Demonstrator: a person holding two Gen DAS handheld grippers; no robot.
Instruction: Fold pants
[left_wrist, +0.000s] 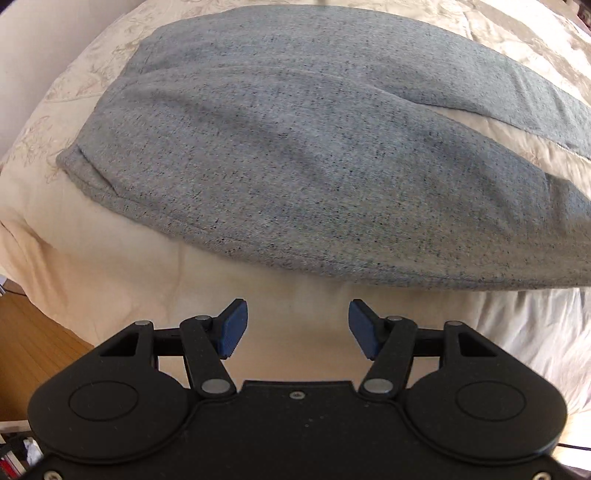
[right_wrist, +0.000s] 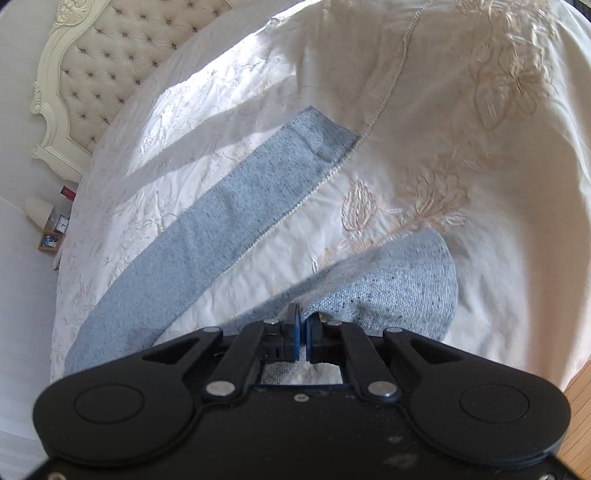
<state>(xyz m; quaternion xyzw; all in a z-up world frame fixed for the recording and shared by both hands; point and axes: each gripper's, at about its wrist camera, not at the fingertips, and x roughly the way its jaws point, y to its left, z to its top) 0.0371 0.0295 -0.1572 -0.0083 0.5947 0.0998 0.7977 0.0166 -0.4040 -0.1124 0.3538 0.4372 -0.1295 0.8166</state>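
Grey speckled pants (left_wrist: 295, 166) lie spread on a cream bedspread (left_wrist: 110, 266). In the left wrist view the waist end is at the left and two legs run off to the right. My left gripper (left_wrist: 297, 326) is open and empty, just short of the pants' near edge. In the right wrist view my right gripper (right_wrist: 303, 325) is shut on the near pant leg (right_wrist: 388, 288), close to its hem. The other leg (right_wrist: 221, 221) lies flat and runs away to its hem at the upper middle.
A cream tufted headboard (right_wrist: 107, 55) stands at the far left of the right wrist view, with a small lamp and clock (right_wrist: 48, 221) on a bedside stand. Wooden floor (left_wrist: 33, 339) shows beside the bed, also at the lower right (right_wrist: 576, 417).
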